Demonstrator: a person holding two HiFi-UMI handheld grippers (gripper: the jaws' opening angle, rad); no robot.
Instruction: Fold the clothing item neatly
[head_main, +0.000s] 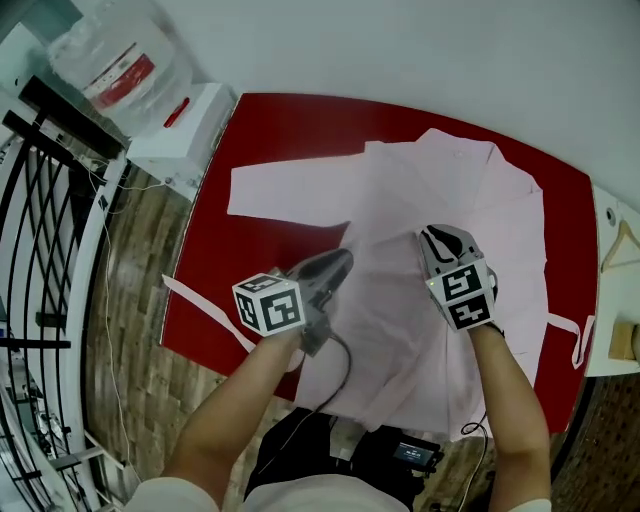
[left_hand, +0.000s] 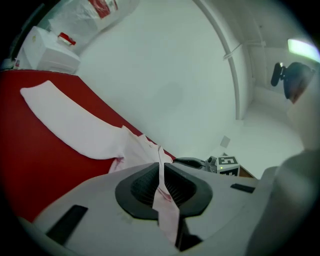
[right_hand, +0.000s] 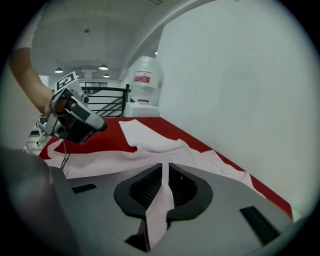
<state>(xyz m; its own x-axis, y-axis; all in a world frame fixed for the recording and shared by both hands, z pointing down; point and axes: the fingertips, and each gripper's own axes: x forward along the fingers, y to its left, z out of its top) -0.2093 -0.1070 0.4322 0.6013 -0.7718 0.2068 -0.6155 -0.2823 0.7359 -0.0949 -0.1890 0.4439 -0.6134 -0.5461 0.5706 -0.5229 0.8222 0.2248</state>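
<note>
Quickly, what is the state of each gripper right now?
The left gripper: closed on the pink garment.
The right gripper: closed on the pink garment too.

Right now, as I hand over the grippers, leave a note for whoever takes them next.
Left gripper: shut on a pinch of the pink garment.
Right gripper: shut on the same garment.
Garment lies spread on the red table, one sleeve out flat.
Done: both grips taken near its middle.
To do, likely: lay this fold down, fold in the sleeve, tidy.
</note>
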